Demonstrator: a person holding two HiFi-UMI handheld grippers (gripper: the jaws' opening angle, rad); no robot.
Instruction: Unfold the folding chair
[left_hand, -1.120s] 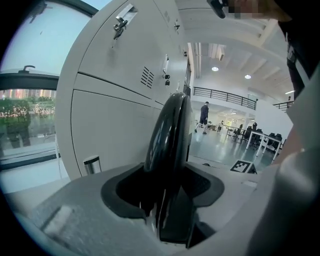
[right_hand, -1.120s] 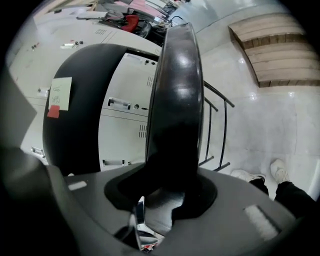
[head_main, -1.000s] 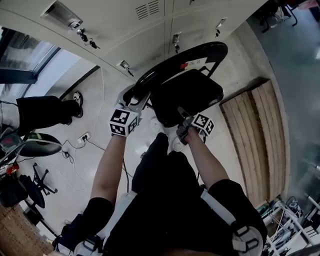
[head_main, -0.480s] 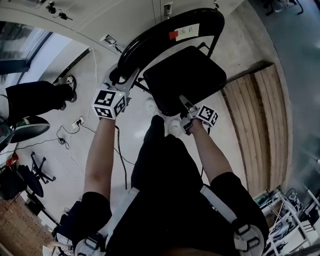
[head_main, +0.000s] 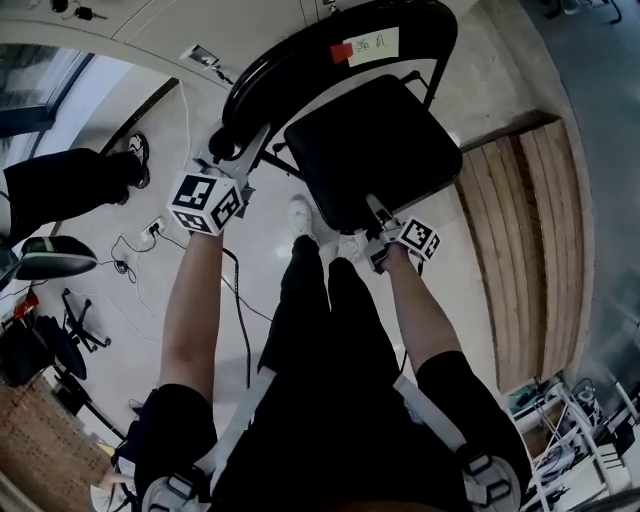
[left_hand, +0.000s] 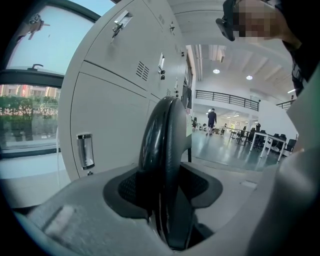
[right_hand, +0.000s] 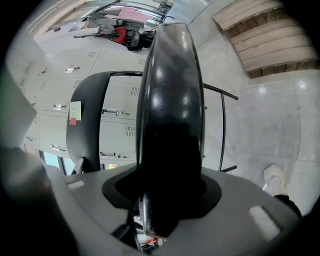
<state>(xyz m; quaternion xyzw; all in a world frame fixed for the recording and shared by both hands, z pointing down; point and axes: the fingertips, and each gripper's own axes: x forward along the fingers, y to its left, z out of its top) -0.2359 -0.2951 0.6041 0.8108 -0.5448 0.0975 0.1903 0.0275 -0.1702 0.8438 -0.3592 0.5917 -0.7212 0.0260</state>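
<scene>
Chair: black folding type, standing on a pale floor just ahead of the person's feet, lockers on the far side, wooden planks to the right.

Just changed: seat swung down and away from the backrest over the last second, now lying broad and close to level, with a wider gap between the two.

Left gripper: clenched on the backrest's left rim, the jaws having just closed a little further, with the rim between them.

Right gripper: grasping the seat's near edge, the jaws having just eased wider, with the edge still between the pads.

Meaning for the task: unfolding judged well along. Probably left to do: press the seat to its stop, check that the legs stand firm, then let go.

Head view alone: the whole chair at once, both arms reaching out, one gripper on each part, a yellow note on the backrest, cables trailing on the floor at left.

Left gripper view alone: the rim seated deep between the pads, locker handles close behind it, and a bright hall with small figures far off to the right. Seat not in sight here.

Right gripper view alone: the seat edge-on and filling the gap between the jaws, the backrest and note beyond at left, a thin frame tube at right, and a white shoe low on the floor.
</scene>
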